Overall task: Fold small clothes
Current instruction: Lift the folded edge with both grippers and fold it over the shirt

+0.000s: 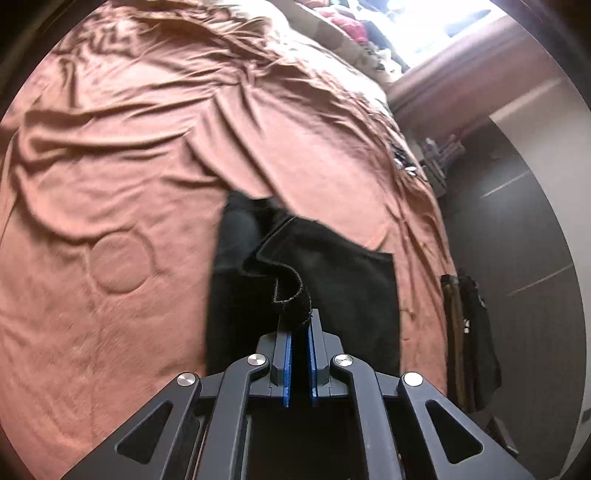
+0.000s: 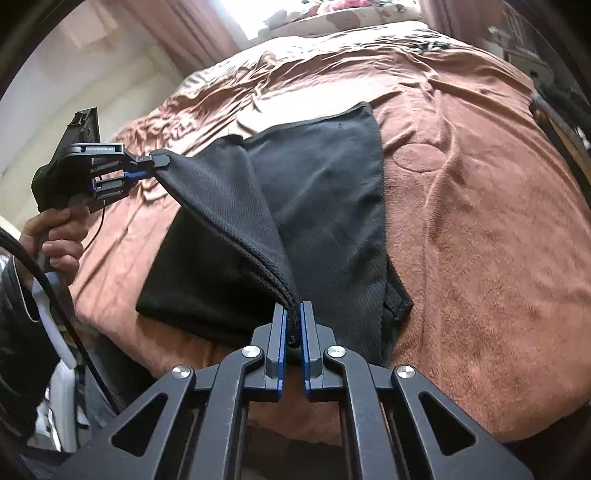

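A black garment [image 2: 325, 192] lies on a brown bedspread [image 2: 480, 221]. My right gripper [image 2: 294, 314] is shut on the garment's hemmed edge near the bed's front. My left gripper [image 2: 157, 164], seen at the left of the right wrist view with a hand on its handle, is shut on another corner of the same edge. The cloth between the two grips is lifted off the bed in a taut fold. In the left wrist view my left gripper [image 1: 299, 314] pinches a curled black corner of the garment [image 1: 332, 273], whose rest lies flat below.
The rumpled brown bedspread [image 1: 129, 166] covers the whole bed. Pillows and a bright window [image 2: 332, 14] stand at the bed's far end. A floor [image 1: 517, 221] and dark items [image 1: 472, 332] lie beside the bed. A black cable [image 2: 55, 288] hangs from the left hand.
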A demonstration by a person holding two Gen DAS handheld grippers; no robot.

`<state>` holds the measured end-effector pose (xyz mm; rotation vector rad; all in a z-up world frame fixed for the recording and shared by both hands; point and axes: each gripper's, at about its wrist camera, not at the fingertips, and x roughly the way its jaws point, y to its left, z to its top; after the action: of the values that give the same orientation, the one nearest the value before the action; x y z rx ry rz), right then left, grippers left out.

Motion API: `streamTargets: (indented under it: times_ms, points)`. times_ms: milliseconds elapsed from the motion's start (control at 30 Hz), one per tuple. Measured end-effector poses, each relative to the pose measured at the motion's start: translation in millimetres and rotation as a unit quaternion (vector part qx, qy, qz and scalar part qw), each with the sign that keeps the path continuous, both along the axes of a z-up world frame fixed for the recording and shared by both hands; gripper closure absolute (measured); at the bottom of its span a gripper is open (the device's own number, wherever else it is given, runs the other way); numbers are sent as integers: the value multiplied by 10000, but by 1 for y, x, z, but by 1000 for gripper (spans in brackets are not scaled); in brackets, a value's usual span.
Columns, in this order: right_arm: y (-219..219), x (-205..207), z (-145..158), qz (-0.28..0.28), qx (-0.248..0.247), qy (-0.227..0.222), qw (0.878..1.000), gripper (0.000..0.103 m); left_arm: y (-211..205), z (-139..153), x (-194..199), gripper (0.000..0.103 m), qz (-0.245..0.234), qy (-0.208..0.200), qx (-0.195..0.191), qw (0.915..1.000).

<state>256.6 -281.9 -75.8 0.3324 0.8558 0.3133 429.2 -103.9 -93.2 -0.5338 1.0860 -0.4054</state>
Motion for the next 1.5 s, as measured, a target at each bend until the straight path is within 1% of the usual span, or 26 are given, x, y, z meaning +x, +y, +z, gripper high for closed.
streamTargets:
  times_ms: [67,167,300,567,800,1000,1267,1500]
  points:
    - [-7,-3,-2,-62,144,16,9999,100,-10,6,6,96,-94,-74,7,9999]
    - [-13,-6,-6,-148,230,76,9996,100,-27,15,16,96,-272,-139,10,9995]
    - [-19,-8,-10,-245,366,150,9989,100,-51,22,32,96,-510,-195,129,9984]
    - [-31,-13,-16,-395,639,237,9969,101,-91,20,55,96,-814,-179,214,9963]
    - [-38,-18,-19,-509,772,281,9953,101,-124,11,74,96,-1080,-86,285,9937]
    - [-43,-16,-30,-596,888,390,9935,101,-158,0,89,96,-1390,-19,400,9895]
    - [-45,-12,-39,-635,1001,467,9919,101,-199,-21,107,96,-1727,84,566,9833]
    - [-47,-11,-50,-744,1184,522,9888,101,-223,-41,116,96,-1920,200,723,9785]
